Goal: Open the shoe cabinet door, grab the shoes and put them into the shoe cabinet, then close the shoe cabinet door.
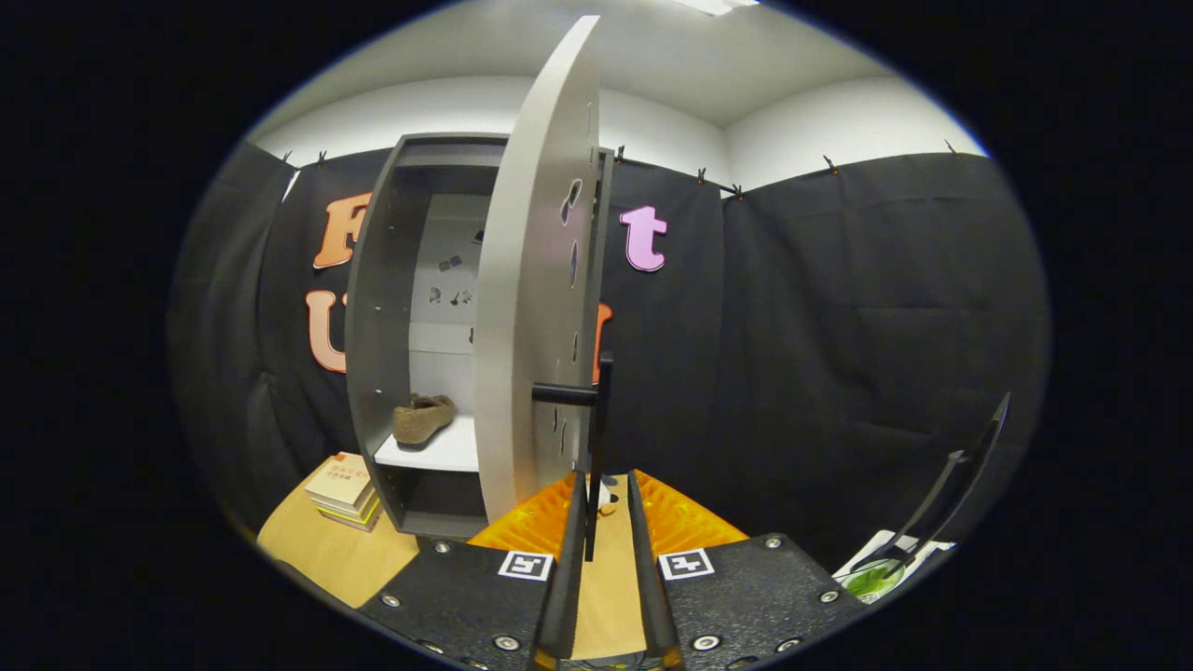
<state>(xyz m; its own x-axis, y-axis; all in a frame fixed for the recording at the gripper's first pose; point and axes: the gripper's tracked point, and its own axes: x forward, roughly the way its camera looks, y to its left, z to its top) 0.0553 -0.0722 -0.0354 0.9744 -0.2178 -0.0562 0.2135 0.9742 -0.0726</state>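
Closing appears in hand: shoe [422,417] shelved, claw [606,508] narrow around the handle [596,438], next swing door [536,280] left, shut.

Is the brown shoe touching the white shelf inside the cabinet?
Touching. In the gripper view the shoe rests directly on the white shelf, with no gap beneath it.

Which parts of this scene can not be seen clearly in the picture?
- Shoe cabinet interior: the open door hides its right part, gripper view.
- Shoe: far, details too small.
- Gripper: fingers flank the door handle; contact unclear.
- Books: covers too small.
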